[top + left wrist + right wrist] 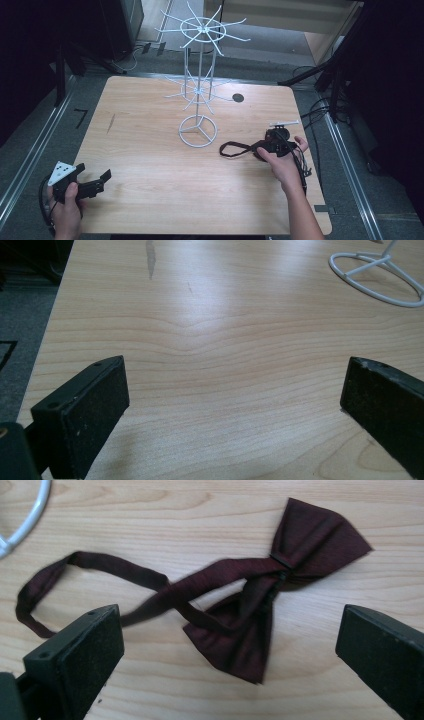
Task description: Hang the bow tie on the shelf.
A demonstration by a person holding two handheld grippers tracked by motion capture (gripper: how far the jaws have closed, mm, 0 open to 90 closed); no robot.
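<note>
The dark red bow tie (pixel 260 605) is seen flat on the table (pixel 150 165) directly beyond the wide-open, empty right gripper (pixel 230 655), its strap (pixel 232 149) stretched toward the white wire stand (pixel 198 131), far from the left gripper (pixel 92 182).

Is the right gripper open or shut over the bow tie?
Open. The right gripper has its jaws spread wide, with the bow tie lying flat on the table beyond them, untouched.

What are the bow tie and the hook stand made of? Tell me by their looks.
Bow tie: dark maroon woven fabric, it seems, with a fine ribbed weave, a faint sheen and a limp strap. Hook stand: thin wire or rod, probably metal with a glossy white coating.
</note>
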